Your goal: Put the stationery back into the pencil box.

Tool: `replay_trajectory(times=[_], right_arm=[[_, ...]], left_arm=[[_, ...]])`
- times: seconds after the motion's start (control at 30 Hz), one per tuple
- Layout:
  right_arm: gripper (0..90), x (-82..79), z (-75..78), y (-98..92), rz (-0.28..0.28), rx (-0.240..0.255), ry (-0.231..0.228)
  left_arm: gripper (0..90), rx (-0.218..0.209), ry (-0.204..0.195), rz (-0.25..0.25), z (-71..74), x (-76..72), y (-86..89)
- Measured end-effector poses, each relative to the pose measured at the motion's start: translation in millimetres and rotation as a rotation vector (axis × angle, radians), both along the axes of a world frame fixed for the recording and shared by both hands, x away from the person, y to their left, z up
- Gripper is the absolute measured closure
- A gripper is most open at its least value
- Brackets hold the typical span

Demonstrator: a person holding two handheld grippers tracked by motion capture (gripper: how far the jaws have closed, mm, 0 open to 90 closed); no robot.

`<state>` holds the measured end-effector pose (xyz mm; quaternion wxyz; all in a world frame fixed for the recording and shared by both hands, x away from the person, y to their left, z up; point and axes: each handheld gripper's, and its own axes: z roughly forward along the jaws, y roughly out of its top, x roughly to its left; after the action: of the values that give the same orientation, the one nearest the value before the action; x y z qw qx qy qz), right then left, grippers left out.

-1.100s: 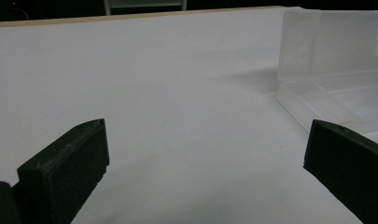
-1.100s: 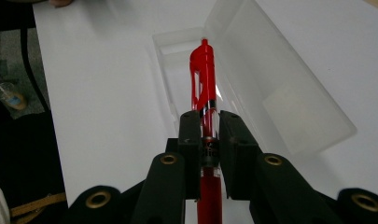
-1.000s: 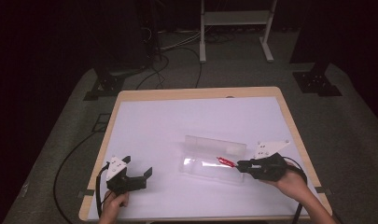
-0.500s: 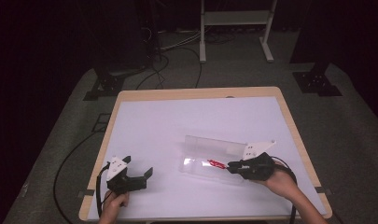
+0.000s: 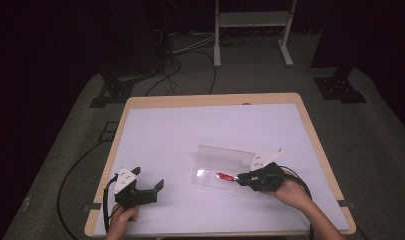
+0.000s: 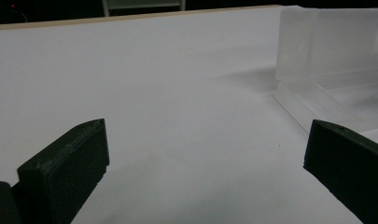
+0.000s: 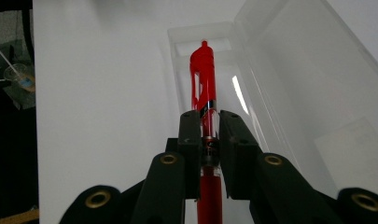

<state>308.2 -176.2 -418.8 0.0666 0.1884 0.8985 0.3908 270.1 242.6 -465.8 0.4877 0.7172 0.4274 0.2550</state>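
Sliding in from the table's right, the right gripper (image 5: 241, 178) has carried the red pen (image 7: 204, 88) over the clear case (image 5: 225, 165) since a second ago. Its jaws are clamped on the pen's barrel, and the pen sticks straight out ahead of them, long axis lined up with the case's open tray directly below and in front. That alignment is what the drop looks to depend on. Off to the side, the left gripper (image 5: 149, 189) sits wide open on the white table (image 5: 190, 130), holding nothing, well apart from the case.

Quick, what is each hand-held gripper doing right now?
Left hand-held gripper: open, holding nothing.
Right hand-held gripper: closed on the red pen, over the clear case.
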Motion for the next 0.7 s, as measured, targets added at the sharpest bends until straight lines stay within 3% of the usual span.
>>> replay_trajectory(times=[0.7], right_arm=[[78.6, 21.4, -24.3, 12.7, -0.004, -0.016, 0.059]], left_arm=[[0.0, -0.003, -0.001, -0.002, 0.0, -0.2, 0.0]])
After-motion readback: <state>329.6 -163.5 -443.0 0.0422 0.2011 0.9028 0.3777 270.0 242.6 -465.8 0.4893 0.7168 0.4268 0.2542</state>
